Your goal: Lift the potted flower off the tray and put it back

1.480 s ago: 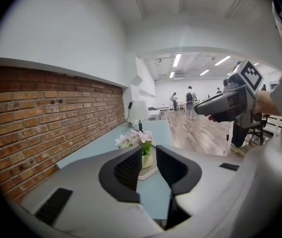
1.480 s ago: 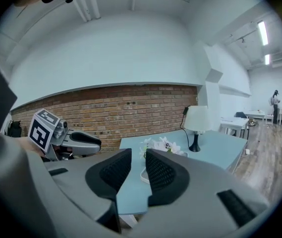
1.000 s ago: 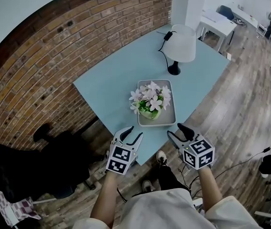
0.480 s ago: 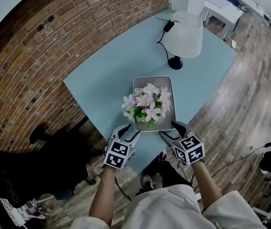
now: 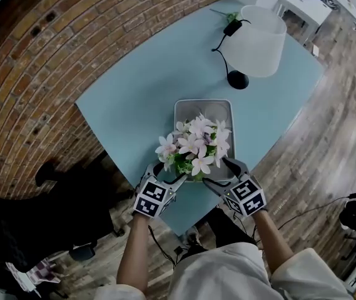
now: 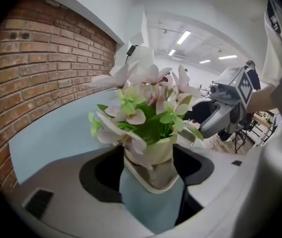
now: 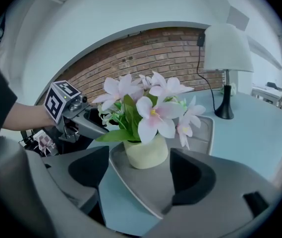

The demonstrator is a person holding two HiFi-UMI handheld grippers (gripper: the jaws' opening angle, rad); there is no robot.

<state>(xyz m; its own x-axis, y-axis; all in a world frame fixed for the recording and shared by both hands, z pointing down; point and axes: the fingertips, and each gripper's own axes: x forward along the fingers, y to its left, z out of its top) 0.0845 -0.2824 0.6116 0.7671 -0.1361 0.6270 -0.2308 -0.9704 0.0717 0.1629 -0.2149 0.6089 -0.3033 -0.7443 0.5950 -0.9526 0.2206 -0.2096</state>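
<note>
The potted flower (image 5: 193, 149), pink-white blooms in a pale green pot (image 7: 146, 152), stands on the near end of the grey tray (image 5: 204, 108) on the light blue table. My left gripper (image 5: 168, 174) sits at the tray's near left corner and my right gripper (image 5: 223, 172) at its near right corner, both pointing at the pot. Each gripper's jaws have just been opening and now stand wide. In the left gripper view the pot (image 6: 153, 152) lies just beyond the gap and the pads do not touch it. The right gripper view shows the same.
A white-shaded lamp (image 5: 259, 39) on a black base stands behind the tray, its cord running to the table's far edge. A brick wall (image 5: 52, 55) borders the table on the left. A dark chair (image 5: 46, 217) is on the wooden floor at lower left.
Both grippers have come forward and down from the table's near edge to the tray's near corners. Their jaws have spread wider.
</note>
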